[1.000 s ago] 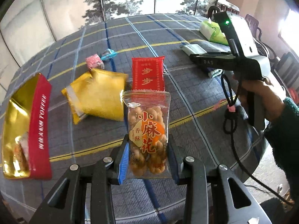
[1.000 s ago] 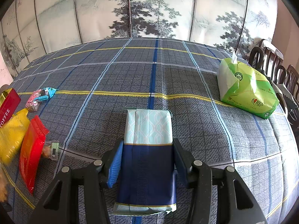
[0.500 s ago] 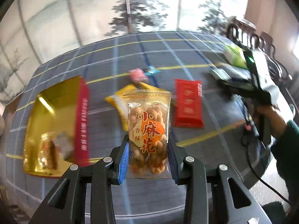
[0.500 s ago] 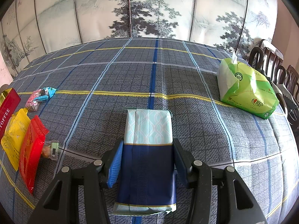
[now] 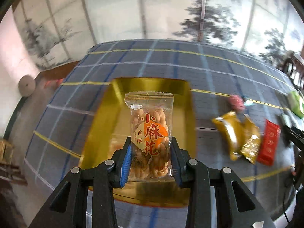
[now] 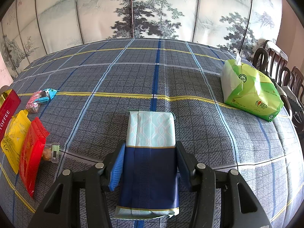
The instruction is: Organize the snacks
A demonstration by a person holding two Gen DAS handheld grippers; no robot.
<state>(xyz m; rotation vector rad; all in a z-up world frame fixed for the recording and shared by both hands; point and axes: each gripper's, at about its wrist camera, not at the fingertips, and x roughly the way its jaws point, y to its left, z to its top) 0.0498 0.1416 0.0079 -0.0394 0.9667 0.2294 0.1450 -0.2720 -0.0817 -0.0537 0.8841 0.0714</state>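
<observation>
My left gripper (image 5: 151, 162) is shut on a clear bag of fried dough twists (image 5: 151, 133) and holds it upright over the open gold box (image 5: 106, 125). Something pale lies in the box behind the bag. My right gripper (image 6: 150, 166) is shut on a blue and pale-teal packet (image 6: 150, 163) low over the plaid tablecloth. Yellow packets (image 5: 239, 134) and a red packet (image 5: 268, 144) lie on the cloth right of the box. They also show at the left of the right wrist view, yellow (image 6: 14, 138) and red (image 6: 31, 152).
A pink and a teal candy (image 6: 39, 98) lie beyond the yellow packets. The box's red side (image 6: 7, 110) shows at far left. A green tissue pack (image 6: 250, 91) sits at the right, with dark chairs (image 6: 275, 64) behind it. A painted folding screen stands behind the table.
My left gripper has swung left with the dough-twist bag, from over the yellow and red packets to over the gold box. My right gripper and its packet have not moved.
</observation>
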